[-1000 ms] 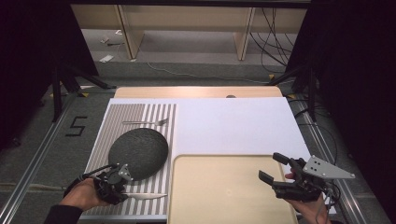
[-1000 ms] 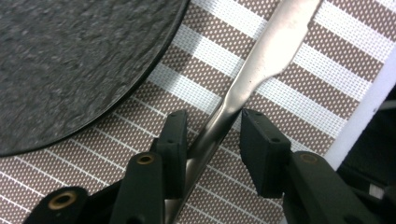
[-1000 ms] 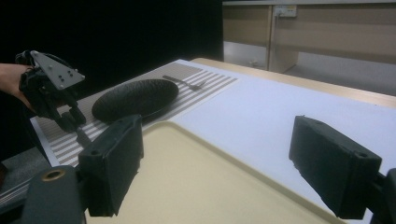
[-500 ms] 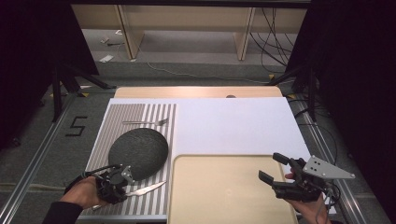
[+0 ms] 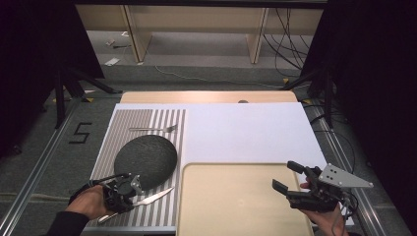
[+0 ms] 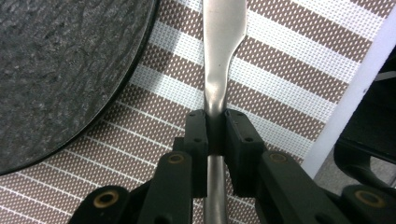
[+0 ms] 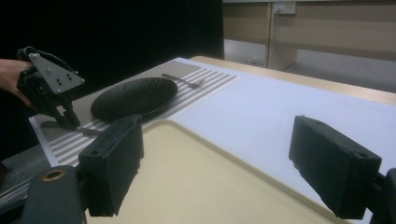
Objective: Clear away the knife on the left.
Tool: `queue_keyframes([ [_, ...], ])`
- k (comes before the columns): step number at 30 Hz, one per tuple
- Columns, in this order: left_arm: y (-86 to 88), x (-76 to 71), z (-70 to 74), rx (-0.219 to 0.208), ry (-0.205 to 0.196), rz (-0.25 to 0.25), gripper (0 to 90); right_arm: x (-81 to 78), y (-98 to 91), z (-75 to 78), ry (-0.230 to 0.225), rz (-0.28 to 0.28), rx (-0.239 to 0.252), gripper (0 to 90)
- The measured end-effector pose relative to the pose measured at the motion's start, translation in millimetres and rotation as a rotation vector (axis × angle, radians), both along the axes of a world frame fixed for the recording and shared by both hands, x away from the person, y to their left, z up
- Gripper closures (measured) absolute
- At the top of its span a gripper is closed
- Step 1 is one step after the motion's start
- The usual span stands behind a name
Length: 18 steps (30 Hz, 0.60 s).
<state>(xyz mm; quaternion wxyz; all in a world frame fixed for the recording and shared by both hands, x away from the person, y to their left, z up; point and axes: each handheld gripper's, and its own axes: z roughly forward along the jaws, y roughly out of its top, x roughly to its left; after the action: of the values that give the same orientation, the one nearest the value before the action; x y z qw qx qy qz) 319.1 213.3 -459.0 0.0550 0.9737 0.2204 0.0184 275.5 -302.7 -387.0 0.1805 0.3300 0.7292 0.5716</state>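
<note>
Lower left of the high view: the left claw (image 5: 129,189) pinches the handle of a table knife (image 5: 147,199) on the striped placemat (image 5: 147,120), just below the dark round plate (image 5: 145,160). The left claw's own view shows both jaws pressed against the steel shaft where it narrows, the blade running to the top of the frame over brown and white stripes, the plate's rim curving at upper left. Whether the blade tip has left the mat cannot be told from these frames

At lower right the right claw (image 5: 291,178) hangs spread and empty over the near edge of the beige tray (image 5: 226,196) — its view looks between two wide-apart jaws across the tray toward the plate

A fork (image 5: 153,129) lies flat above the plate, near the mat's upper edge, untouched. By the look of it the grasp is made and the work is at an early stage — the knife is not yet carried anywhere, and its move and release remain, on a white-topped desk (image 5: 246,132)
</note>
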Motion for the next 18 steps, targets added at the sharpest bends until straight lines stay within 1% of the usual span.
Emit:
queue_keyframes([
  [3,0.5,0.5,0.2,-0.004,0.006,0.013,79.7,0.1,-0.3,0.0,0.002,-0.001,0.001,18.7],
  [8,1.2,1.0,1.3,-0.016,0.019,0.018,79.8,0.0,-0.5,0.0,0.002,-0.003,0.002,18.7],
  [9,1.1,-0.1,5.5,-0.045,0.021,0.022,79.8,0.2,-0.6,-0.1,0.002,-0.003,0.003,18.7],
  [10,1.0,-0.4,7.2,-0.054,0.019,0.024,79.9,0.3,-0.6,0.0,0.002,-0.003,0.003,18.7],
  [12,0.3,-1.0,11.7,-0.062,0.01,0.038,80.0,0.3,-0.4,0.0,0.001,-0.004,0.002,18.7],
  [13,-0.5,-1.7,13.3,-0.065,0.012,0.04,80.0,0.1,-0.4,0.0,0.002,-0.003,0.001,18.7],
  [14,-1.9,-2.3,15.3,-0.068,0.023,0.041,80.0,0.0,-0.3,0.1,0.001,-0.002,0.002,18.7],
  [15,-1.9,-2.3,15.3,-0.068,0.023,0.041,80.0,0.0,-0.4,0.1,0.0,-0.003,0.002,18.7],
  [18,-7.2,-4.0,22.4,-0.093,0.023,0.067,80.0,0.1,-0.5,0.1,0.001,-0.004,0.001,18.7],
])
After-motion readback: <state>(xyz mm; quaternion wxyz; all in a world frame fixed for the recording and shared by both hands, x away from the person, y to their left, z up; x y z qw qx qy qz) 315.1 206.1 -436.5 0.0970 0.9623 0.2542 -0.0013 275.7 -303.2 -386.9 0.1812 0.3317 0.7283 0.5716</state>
